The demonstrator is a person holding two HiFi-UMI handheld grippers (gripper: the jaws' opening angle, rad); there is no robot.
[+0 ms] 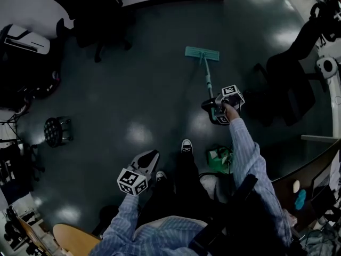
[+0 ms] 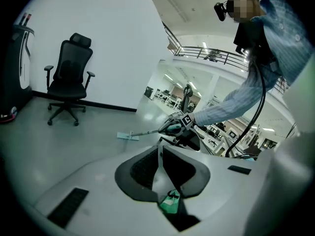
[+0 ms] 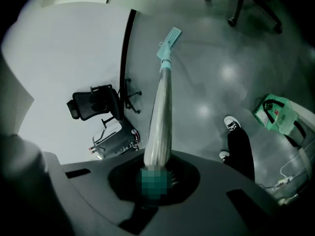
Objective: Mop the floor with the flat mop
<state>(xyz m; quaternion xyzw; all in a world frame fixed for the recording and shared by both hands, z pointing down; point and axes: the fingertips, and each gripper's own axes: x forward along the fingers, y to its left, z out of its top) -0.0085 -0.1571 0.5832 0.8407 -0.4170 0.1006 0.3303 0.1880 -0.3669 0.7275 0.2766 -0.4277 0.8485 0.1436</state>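
Now, far left, a stool [image 1: 56,130] stands on the dark floor [image 1: 133,89], with an office chair [image 1: 88,9] beyond it by the wall. The left gripper [image 1: 149,158] hangs low beside the person's shoe [image 1: 186,145], jaws pressed together, nothing between them. Out ahead, the mop [image 1: 202,54] has its teal flat head down on the floor, handle slanting back to the right gripper [image 1: 216,111], whose jaws clamp the handle's upper end. Just below that, a green bag [image 1: 220,156] sits on the floor near the person's feet.
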